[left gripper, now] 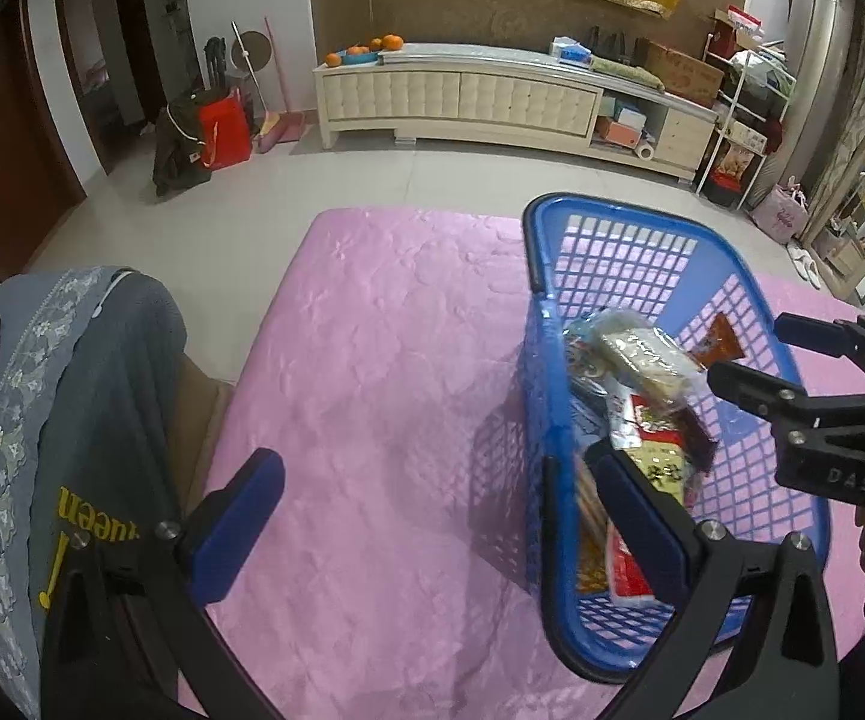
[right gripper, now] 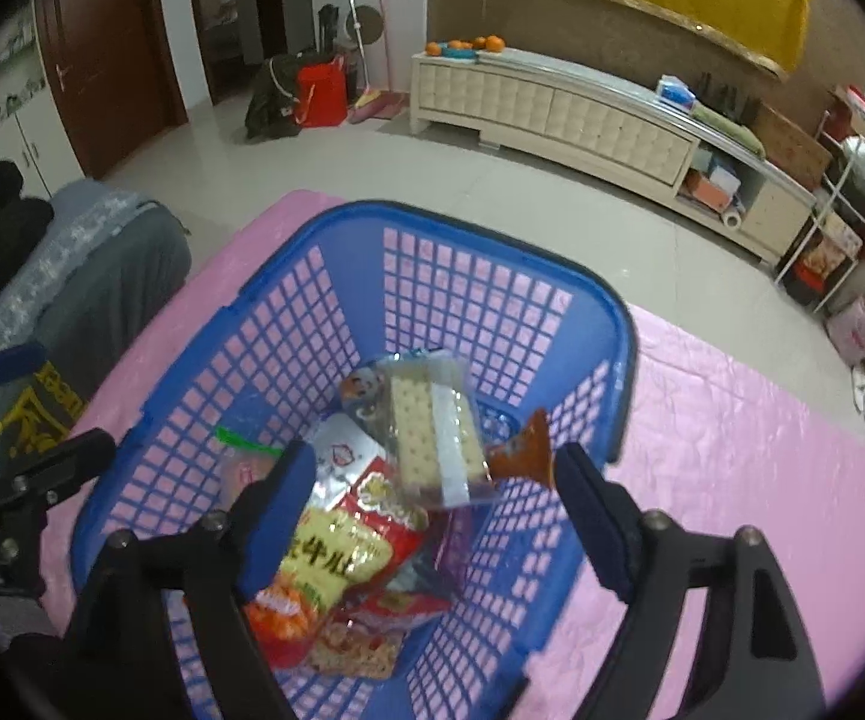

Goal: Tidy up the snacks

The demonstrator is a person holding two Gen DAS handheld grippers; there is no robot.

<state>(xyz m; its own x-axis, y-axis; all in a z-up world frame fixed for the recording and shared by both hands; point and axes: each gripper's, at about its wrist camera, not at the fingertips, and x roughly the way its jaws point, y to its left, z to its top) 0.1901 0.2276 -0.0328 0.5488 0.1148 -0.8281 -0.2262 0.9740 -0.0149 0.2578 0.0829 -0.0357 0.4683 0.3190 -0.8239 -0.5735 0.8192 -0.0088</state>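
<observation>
A blue plastic basket (right gripper: 492,276) stands on a pink cloth (right gripper: 732,420) and holds several snack packets. A clear cracker packet (right gripper: 426,426) lies on top of them, with a red and yellow bag (right gripper: 342,552) below and a small orange-red sachet (right gripper: 525,450) beside it. My right gripper (right gripper: 438,516) is open above the basket, empty. My left gripper (left gripper: 438,516) is open and empty over the cloth, left of the basket (left gripper: 612,240). The right gripper (left gripper: 750,354) also shows in the left wrist view, over the cracker packet (left gripper: 642,354).
A grey garment with yellow print (left gripper: 72,420) lies over a seat at the left edge of the cloth. Beyond the table is tiled floor, a long cream TV cabinet (left gripper: 462,96) and a red bag (left gripper: 225,126) by the door.
</observation>
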